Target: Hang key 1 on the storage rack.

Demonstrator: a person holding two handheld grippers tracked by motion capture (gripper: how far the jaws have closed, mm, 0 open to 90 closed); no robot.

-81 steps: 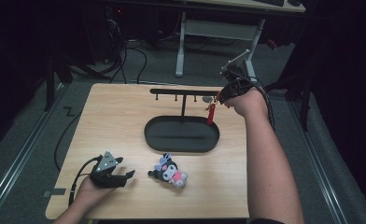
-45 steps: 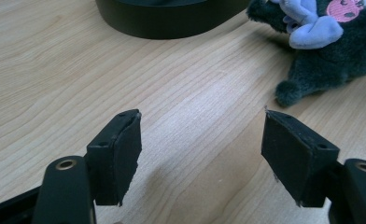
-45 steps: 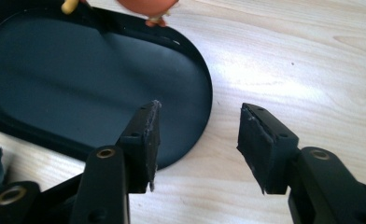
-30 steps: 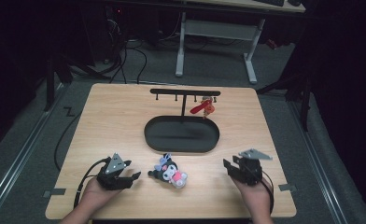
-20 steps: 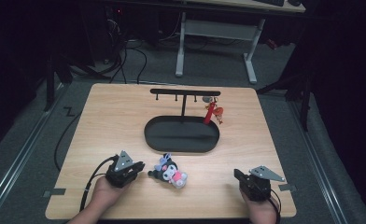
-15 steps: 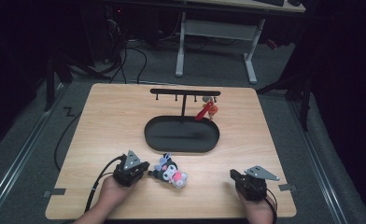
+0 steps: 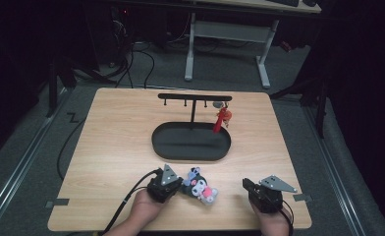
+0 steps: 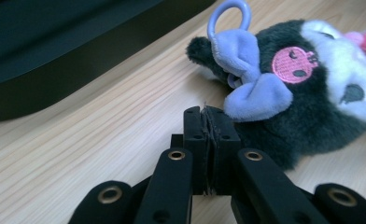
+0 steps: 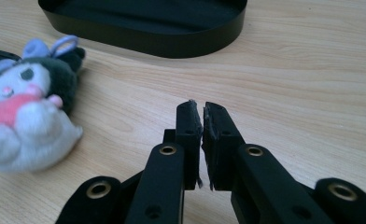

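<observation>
Since the earlier frame, left gripper (image 7: pixel 172 187) moved beside plush keychain (image 7: pixel 199 187) at the worktop's (image 7: pixel 112 147) near edge, jaws closing together empty; right gripper (image 7: pixel 252 191) together, empty; risk: closed jaws nudge the plush instead of gripping its ring (image 8: pixel 229 15); no legible writing.

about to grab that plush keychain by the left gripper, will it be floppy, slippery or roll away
The plush keychain looks stuffed and fuzzy, so it should squash under the jaws and grip easily. It probably weighs little for its bulk. Lying slumped on the table, it seems unlikely to roll, though a push may slide it.
</observation>
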